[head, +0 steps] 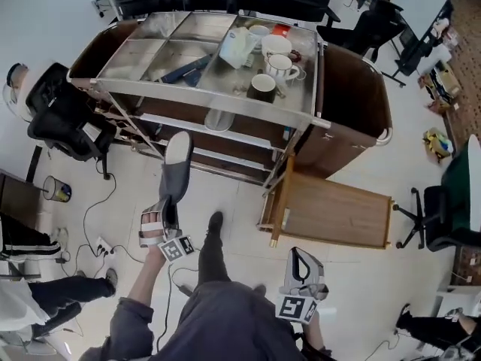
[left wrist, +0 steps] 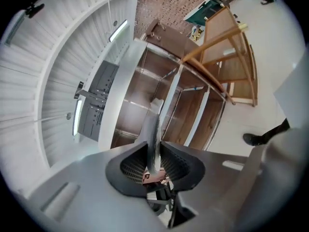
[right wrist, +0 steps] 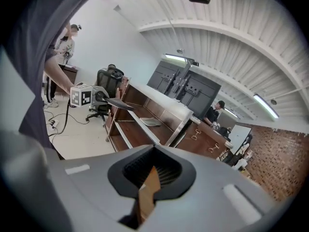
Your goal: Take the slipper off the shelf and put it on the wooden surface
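A grey slipper [head: 177, 164] is pinched at its heel end by my left gripper [head: 169, 205], which is shut on it. The slipper sticks out toward the metal shelf cart [head: 210, 100] and hangs over the floor, clear of the shelves. In the left gripper view the slipper [left wrist: 152, 129] stands edge-on between the pads, with the shelves [left wrist: 140, 105] behind it. The low wooden surface [head: 338, 213] lies to the right of the cart and shows tilted [left wrist: 231, 66] in the left gripper view. My right gripper [head: 301, 265] hangs low near my body, jaws shut, with a thin tan strip [right wrist: 147, 192] between them.
Cups [head: 279, 66], a jug [head: 239, 45] and a dark tool sit on the cart's top. Office chairs [head: 60, 111] stand at left and right. Cables and a small bucket [head: 56, 189] lie on the floor at left. Another person [right wrist: 63, 42] stands by the cart.
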`<control>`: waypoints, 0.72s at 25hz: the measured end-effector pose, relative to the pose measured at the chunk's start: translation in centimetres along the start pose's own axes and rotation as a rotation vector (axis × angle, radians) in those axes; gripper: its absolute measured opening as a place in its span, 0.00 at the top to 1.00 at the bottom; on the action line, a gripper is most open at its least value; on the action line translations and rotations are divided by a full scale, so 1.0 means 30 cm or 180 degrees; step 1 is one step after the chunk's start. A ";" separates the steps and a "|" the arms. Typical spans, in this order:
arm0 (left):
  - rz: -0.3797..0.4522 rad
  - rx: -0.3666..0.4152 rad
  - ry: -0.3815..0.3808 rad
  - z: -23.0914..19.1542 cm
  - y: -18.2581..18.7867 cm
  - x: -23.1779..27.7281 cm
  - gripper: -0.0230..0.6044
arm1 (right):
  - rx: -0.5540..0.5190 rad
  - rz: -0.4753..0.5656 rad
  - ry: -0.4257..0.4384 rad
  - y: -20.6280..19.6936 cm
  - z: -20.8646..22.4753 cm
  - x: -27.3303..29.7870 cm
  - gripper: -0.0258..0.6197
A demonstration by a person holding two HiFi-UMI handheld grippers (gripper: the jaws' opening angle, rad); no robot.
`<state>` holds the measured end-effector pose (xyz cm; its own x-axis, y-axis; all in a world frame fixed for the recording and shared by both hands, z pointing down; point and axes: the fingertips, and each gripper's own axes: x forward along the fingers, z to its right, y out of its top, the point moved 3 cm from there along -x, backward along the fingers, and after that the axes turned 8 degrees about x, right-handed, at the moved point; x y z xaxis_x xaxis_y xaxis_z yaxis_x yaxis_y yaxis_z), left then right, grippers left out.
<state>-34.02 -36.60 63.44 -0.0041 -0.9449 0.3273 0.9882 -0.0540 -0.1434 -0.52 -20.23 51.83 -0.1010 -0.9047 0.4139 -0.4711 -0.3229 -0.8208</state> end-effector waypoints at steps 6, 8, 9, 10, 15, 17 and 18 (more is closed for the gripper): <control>0.0310 -0.0131 -0.0079 0.186 0.334 -0.569 0.81 | -0.0077 0.0032 -0.0034 -0.275 0.066 -0.449 0.96; 0.0520 -0.0136 -0.0147 0.213 0.471 -0.689 0.81 | -0.0017 0.0004 -0.0125 -0.334 0.093 -0.571 0.96; 0.0632 -0.0137 -0.0173 0.224 0.539 -0.734 0.81 | 0.0017 -0.0011 -0.0180 -0.361 0.104 -0.621 0.96; 0.0744 -0.0139 -0.0191 0.235 0.608 -0.770 0.81 | 0.0048 -0.0025 -0.0238 -0.386 0.113 -0.664 0.96; 0.1218 0.0054 -0.0333 0.312 0.938 -0.828 0.81 | 0.0225 -0.0046 -0.0510 -0.464 0.161 -0.832 0.96; 0.1295 0.0231 -0.0500 0.373 1.053 -0.798 0.81 | 0.0262 -0.0075 -0.0586 -0.496 0.183 -0.869 0.96; 0.1308 0.0311 -0.0596 0.414 1.099 -0.769 0.81 | 0.0280 -0.0097 -0.0625 -0.511 0.194 -0.880 0.96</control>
<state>0.56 -12.57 62.74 0.4099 -0.8065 0.4261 0.9119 0.3521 -0.2107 14.45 7.00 51.19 0.0889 -0.9281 0.3616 -0.3921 -0.3663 -0.8438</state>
